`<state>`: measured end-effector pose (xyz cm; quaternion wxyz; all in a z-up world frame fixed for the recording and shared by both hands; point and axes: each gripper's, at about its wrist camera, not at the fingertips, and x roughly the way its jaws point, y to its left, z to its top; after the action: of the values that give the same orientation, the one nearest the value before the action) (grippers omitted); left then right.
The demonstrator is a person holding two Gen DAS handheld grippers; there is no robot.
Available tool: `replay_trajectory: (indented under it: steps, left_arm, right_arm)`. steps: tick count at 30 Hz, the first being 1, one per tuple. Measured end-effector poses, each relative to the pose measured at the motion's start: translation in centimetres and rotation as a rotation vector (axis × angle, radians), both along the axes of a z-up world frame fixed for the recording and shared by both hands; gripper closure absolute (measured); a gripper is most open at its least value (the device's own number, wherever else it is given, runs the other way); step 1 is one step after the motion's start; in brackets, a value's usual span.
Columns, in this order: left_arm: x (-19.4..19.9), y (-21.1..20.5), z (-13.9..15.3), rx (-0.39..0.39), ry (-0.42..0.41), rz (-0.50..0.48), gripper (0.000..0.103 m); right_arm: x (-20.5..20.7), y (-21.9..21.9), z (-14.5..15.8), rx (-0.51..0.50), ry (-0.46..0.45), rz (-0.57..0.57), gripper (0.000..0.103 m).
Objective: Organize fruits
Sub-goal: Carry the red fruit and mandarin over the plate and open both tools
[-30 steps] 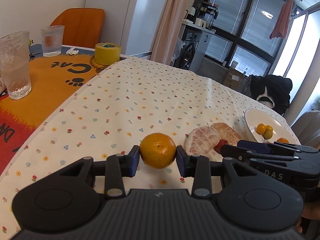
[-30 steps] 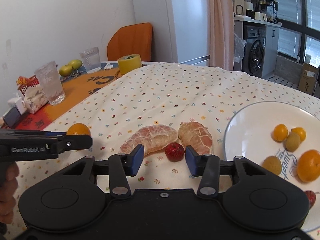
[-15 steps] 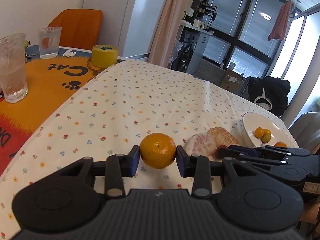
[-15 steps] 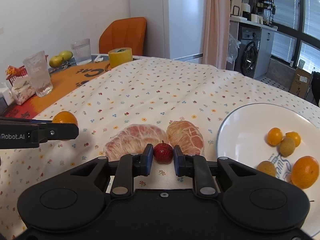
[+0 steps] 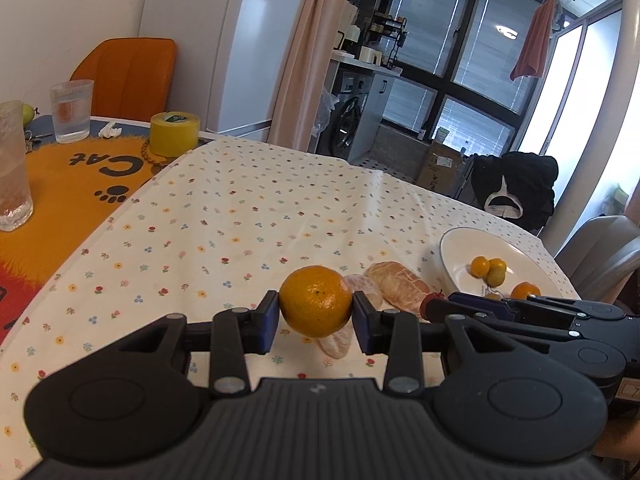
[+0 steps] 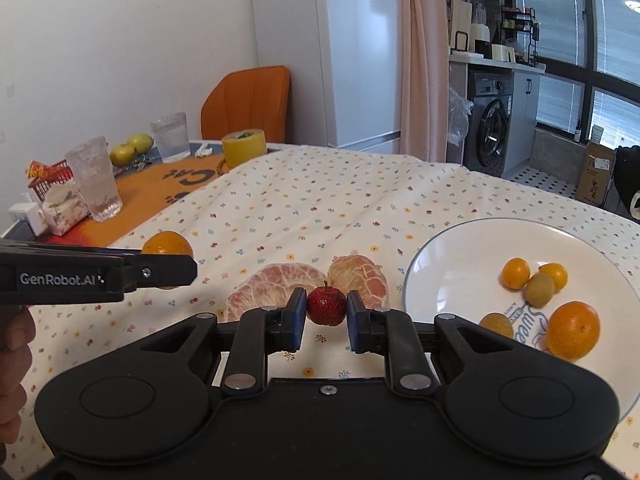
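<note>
Right gripper (image 6: 326, 312) now clamps strawberry (image 6: 326, 305), lifted since a second ago; left gripper (image 5: 315, 316) holds orange (image 5: 315, 301). Both ready for plate (image 6: 452, 248) at right.

Table (image 6: 360, 200) covered by a cream floral tablecloth (image 5: 248, 216); an orange cat-print mat (image 5: 60, 184) covers its far left end. Orange upholstered chair (image 6: 250, 100) stands behind the table against a plain white wall (image 6: 120, 40). Tall white refrigerator (image 6: 356, 52) beside the chair; a pale pink curtain (image 6: 424, 60) hangs just right of it. Front-loading washing machine (image 6: 490, 128) sits under a counter carrying a black wire rack. Large dark-framed windows (image 5: 452, 52) with horizontal blinds; bright daylight at far right. Orange-pink towel (image 5: 534, 40) hangs from a ceiling rail. Cardboard box (image 5: 440, 164) on the tiled floor. Chair draped in black clothing (image 5: 516, 184) near the table's right edge.
</note>
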<state>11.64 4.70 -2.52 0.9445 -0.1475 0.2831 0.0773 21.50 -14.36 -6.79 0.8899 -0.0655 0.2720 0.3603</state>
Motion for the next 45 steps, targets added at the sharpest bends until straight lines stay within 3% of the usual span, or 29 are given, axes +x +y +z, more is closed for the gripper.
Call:
replay_trajectory:
  steps: [11, 39, 43, 45]
  left_arm:
    - [-0.2, -1.8, 1.3, 0.017, -0.034, -0.041, 0.066]
    - [3.4, -7.7, 1.9, 0.063, -0.05, -0.195, 0.066]
    - [4.3, -8.3, 1.7, 0.068, -0.04, -0.213, 0.066]
    - [4.7, -8.6, 1.5, 0.071, -0.036, -0.222, 0.066]
  right_arm:
    - [-0.8, -3.1, 1.4, 0.04, -0.031, -0.056, 0.083]
    - [0.2, -10.7, 0.3, 0.08, -0.025, -0.232, 0.083]
    - [0.4, -11.2, 0.1, 0.08, -0.021, -0.247, 0.069]
    - [0.5, -11.5, -0.1, 0.083, -0.016, -0.253, 0.069]
